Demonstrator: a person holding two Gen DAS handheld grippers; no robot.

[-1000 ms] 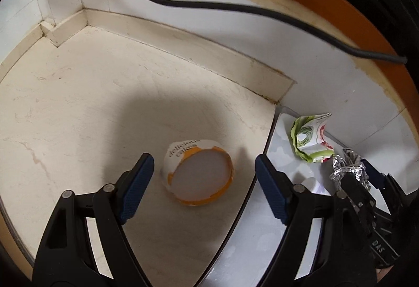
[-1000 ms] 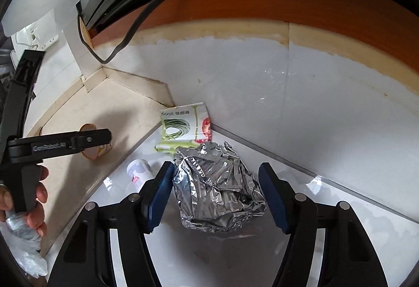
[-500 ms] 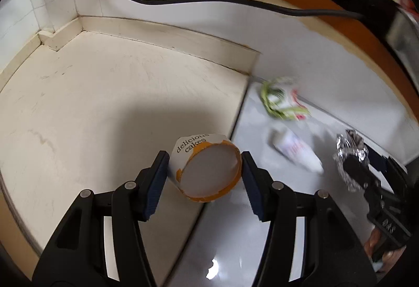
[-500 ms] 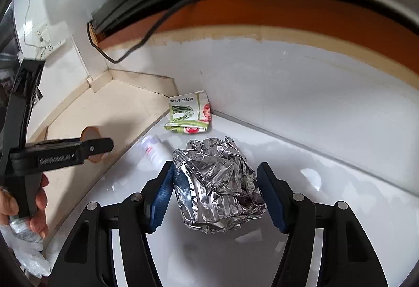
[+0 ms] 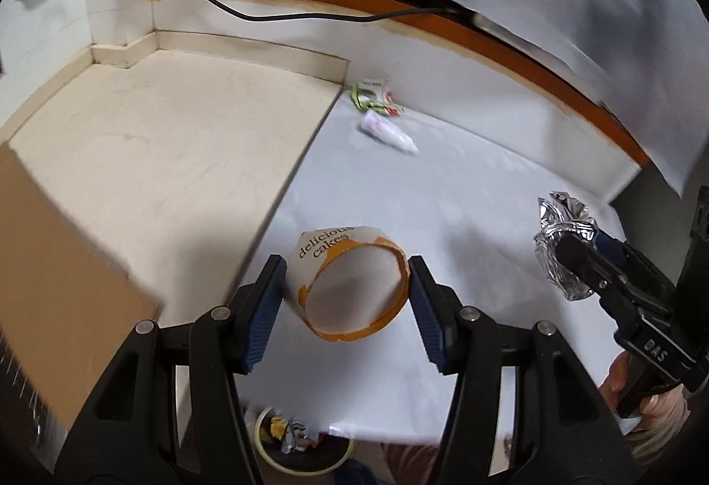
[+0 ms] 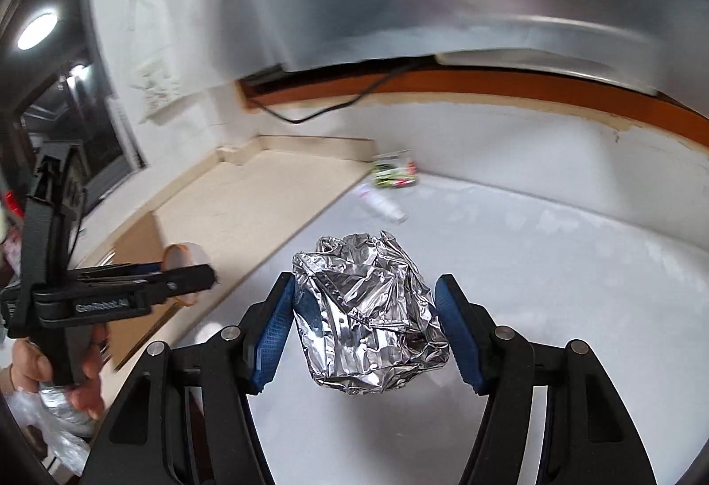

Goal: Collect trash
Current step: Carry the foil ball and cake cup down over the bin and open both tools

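Observation:
My left gripper [image 5: 345, 299] is shut on a white and orange paper cake cup [image 5: 350, 285] marked "delicious cakes" and holds it lifted above the white counter [image 5: 465, 192]. My right gripper [image 6: 365, 330] is shut on a crumpled ball of aluminium foil [image 6: 370, 316], also lifted; the foil also shows at the right of the left wrist view [image 5: 560, 237]. A green snack wrapper [image 5: 374, 97] and a small white bottle [image 5: 387, 133] lie on the counter by the back wall. The left gripper with the cup shows in the right wrist view [image 6: 186, 263].
A round bin [image 5: 301, 440] with trash in it sits below the counter's front edge. A beige stone ledge [image 5: 177, 139] adjoins the counter on the left, with a brown cardboard sheet [image 5: 57, 285] at its near end. A black cable [image 5: 310, 13] runs along the back wall.
My left gripper has closed on the cake cup and lifted it back from the ledge. My right gripper has closed on the foil ball and lifted it back. Both pulled away from the wall.

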